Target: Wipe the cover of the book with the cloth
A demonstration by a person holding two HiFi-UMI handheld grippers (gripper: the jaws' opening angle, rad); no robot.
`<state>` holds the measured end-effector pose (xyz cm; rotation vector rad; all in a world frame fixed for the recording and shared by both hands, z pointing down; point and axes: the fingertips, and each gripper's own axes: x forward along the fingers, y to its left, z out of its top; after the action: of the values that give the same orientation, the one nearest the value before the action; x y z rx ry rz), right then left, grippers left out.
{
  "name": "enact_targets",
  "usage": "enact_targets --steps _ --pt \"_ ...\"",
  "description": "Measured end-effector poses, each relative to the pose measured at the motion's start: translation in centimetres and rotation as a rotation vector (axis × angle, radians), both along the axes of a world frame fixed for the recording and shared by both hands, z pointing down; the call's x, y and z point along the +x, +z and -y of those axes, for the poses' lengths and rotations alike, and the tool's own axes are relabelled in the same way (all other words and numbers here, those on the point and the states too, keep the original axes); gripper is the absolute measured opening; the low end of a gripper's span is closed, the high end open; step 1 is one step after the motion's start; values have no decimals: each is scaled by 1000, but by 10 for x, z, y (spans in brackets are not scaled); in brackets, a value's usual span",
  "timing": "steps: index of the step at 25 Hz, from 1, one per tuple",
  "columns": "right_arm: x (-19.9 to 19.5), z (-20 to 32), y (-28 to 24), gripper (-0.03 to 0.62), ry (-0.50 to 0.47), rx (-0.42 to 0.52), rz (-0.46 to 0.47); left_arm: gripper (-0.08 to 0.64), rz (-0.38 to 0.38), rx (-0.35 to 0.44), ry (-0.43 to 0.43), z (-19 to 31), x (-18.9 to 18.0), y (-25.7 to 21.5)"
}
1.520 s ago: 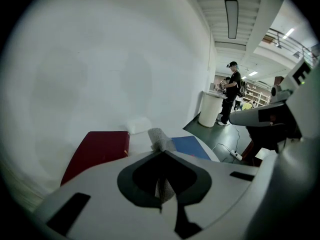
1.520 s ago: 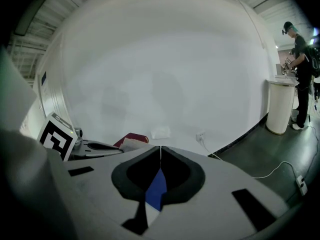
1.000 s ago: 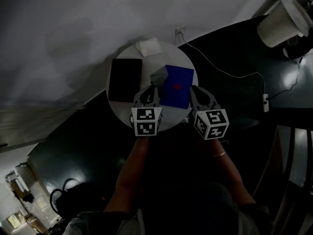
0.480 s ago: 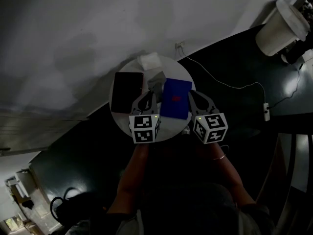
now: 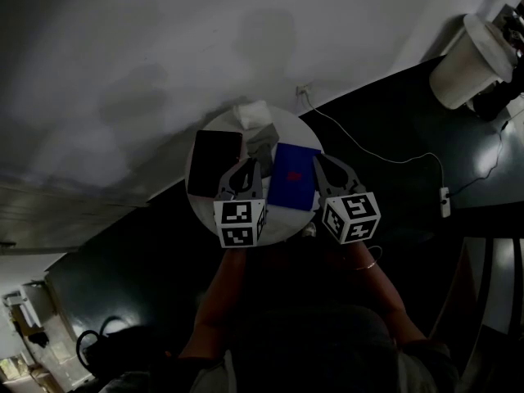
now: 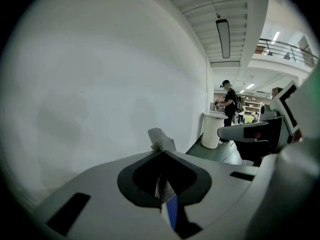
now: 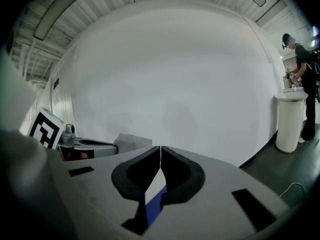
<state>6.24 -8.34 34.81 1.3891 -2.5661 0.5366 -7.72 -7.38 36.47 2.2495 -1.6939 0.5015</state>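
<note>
A white wall (image 5: 164,56) fills the upper half of the head view and meets a dark glossy floor (image 5: 393,129), over which a thin white cable (image 5: 368,142) trails away from the wall. On that floor, close against the wall, stands a round white tabletop (image 5: 203,205). Well apart to the right is a tall white bin (image 5: 468,54); in the left gripper view a person (image 6: 229,101) stands beside it under a ribbed ceiling with a long lamp (image 6: 223,38). On the tabletop a blue book (image 5: 293,178) lies flat on the right half. A dark slab (image 5: 214,162), book or tablet I cannot tell, lies on the left half. A small white folded wad (image 5: 252,113) sits at the far edge by the wall. The grey cloth (image 5: 262,140) hangs between the slab and the blue book, pinched in the left claw (image 5: 252,164), whose jaws are closed on it with a tuft poking up above the tips. The right claw (image 5: 321,162) hovers over the blue book's right edge, its jaws pressed together with nothing in them
</note>
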Motion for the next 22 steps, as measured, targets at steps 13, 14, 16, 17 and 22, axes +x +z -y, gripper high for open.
enact_targets --steps 13,14,16,17,22 --pt "3 -3 -23 29 -40 67 12 23 -13 68 -35 -12 4 -30" --pt "4 -3 -24 29 -42 74 13 23 -14 73 -35 -12 5 -32" --pt "6 -5 -29 29 -46 90 16 23 -15 83 -35 -14 8 -35" --pt "7 -6 -31 28 -49 100 14 23 -15 89 -35 -15 10 -38" --pt "12 -8 -42 28 -58 148 -8 23 -19 118 -36 -15 17 -50"
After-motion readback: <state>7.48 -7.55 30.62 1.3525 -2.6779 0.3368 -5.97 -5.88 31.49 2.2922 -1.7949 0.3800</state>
